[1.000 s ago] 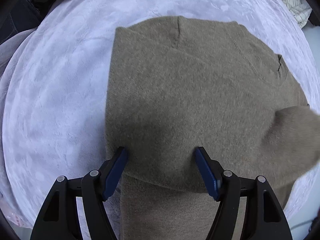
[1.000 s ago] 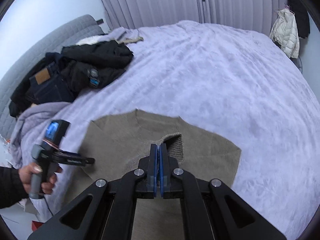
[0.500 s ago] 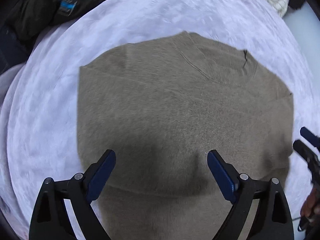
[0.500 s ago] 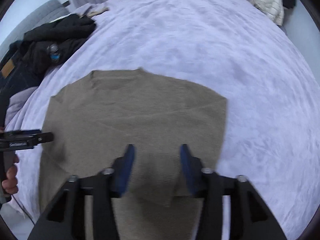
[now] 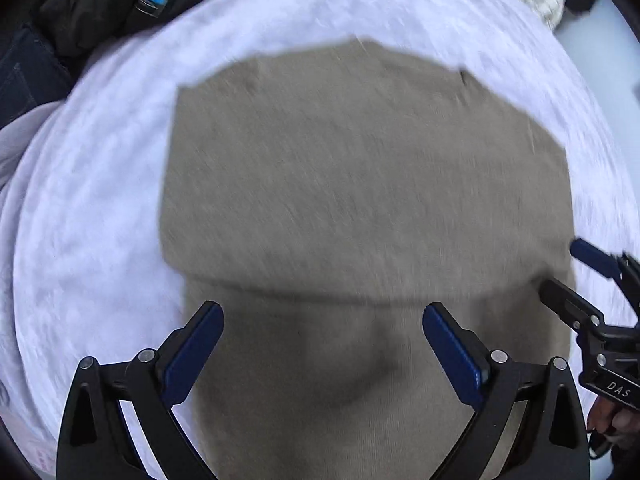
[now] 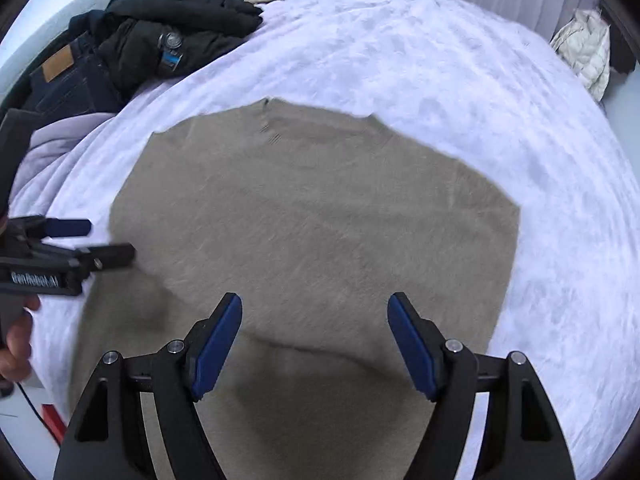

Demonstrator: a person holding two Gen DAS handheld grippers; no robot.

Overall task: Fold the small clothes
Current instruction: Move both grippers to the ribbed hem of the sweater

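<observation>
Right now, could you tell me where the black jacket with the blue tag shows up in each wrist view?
Left wrist: the black jacket sits in the top-left corner, beyond the sweater.
Right wrist: the jacket lies upper left on the bed.
Shared landmark: the sweater's neckline edge.

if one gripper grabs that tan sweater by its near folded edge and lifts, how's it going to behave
The tan sweater looks like soft knit lying limp on the fleecy bedspread, so it would probably droop and sag rather than hold shape. Its folded layers may well slide open. The fuzzy surfaces likely cling, so it should drag rather than glide.
</observation>
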